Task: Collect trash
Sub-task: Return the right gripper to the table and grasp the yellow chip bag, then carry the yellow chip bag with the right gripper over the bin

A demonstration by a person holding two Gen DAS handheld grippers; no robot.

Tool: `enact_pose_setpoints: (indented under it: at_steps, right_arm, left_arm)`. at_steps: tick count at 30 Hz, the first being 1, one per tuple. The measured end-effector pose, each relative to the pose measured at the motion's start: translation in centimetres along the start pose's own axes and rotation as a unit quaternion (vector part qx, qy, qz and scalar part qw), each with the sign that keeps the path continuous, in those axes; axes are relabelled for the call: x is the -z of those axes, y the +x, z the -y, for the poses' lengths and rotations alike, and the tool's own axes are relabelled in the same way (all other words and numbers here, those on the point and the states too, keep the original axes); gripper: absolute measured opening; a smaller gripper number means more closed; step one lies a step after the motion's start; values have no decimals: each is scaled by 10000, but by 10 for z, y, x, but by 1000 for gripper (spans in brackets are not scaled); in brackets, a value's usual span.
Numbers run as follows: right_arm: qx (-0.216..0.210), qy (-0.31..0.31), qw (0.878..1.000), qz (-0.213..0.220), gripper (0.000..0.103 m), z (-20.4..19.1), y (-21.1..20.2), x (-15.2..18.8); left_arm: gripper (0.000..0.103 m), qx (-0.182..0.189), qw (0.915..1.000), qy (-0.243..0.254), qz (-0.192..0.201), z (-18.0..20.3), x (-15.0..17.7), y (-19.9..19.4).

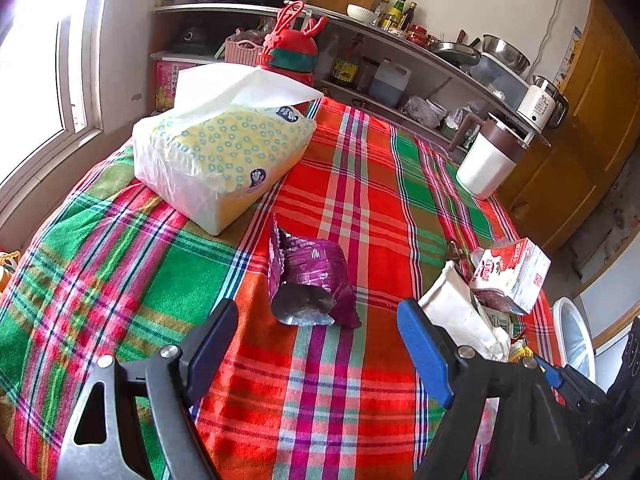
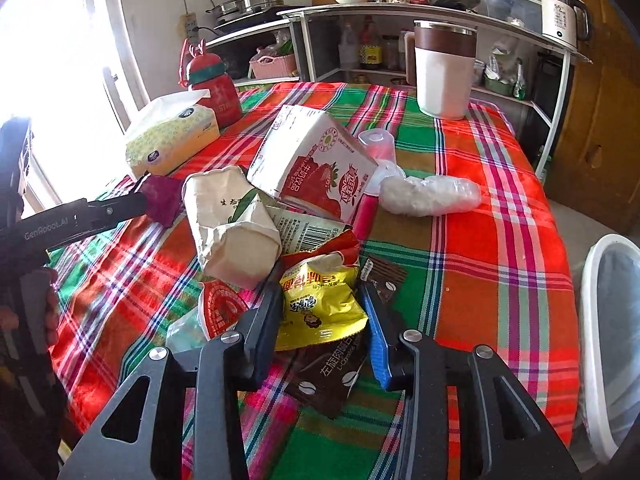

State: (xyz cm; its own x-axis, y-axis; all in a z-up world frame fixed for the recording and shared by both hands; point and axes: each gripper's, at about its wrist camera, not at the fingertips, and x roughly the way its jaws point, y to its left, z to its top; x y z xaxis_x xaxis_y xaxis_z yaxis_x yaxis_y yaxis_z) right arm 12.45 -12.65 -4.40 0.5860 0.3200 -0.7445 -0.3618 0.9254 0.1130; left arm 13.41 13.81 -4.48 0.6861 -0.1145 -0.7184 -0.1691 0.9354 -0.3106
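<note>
- my right claw has its jaws narrowed around the yellow snack packet; both pads look pressed against its sides, so i read it as gripped, though it lies on the heap and is not lifted.
- my left claw stands wide with nothing between its jaws, hovering just short of the purple foil wrapper, which lies alone on the plaid cloth near the tissue pack.
- the rest of the trash sits in a loose pile on the worktop: a strawberry milk carton tipped on its side, a crumpled white paper bag touching it, a red round lid just beside my right claw, a dark coffee sachet under the yellow packet, and a wad of clear plastic a little apart.
- the white bin stands off the worktop's right edge; from what i can see of its liner, i cannot tell if anything is in it.
- my judgement: early in the job, with nearly all the litter still on the cloth.
- left to do: carry the yellow packet to the bin, take the purple wrapper, then clear the pile piece by piece.
</note>
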Motion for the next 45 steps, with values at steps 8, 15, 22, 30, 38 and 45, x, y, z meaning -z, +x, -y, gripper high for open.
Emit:
enact_pose_setpoints:
  at_steps: [8, 15, 22, 30, 38, 45]
  right_arm:
    - [4, 141, 9999, 81, 37, 3, -3, 1]
    - [-20, 183, 9997, 142, 34, 2, -5, 1]
    - [-65, 277, 9993, 230, 34, 6, -9, 3]
    - [-80, 355, 9988, 340, 34, 9, -16, 5]
    - [-89, 442, 9980, 449, 34, 13, -24, 6]
    - [-121, 581, 9966, 574, 34, 19, -32, 6]
  left_arm:
    - [83, -120, 9999, -91, 12, 3, -12, 16]
    - [74, -217, 9997, -36, -60, 6, -15, 24]
    - [56, -269, 9996, -40, -33, 5, -13, 21]
    - [47, -298, 9995, 76, 25, 9, -10, 16]
    - [47, -217, 9996, 97, 124, 15, -8, 7]
    - [47, -49, 9994, 212, 282, 27, -4, -14]
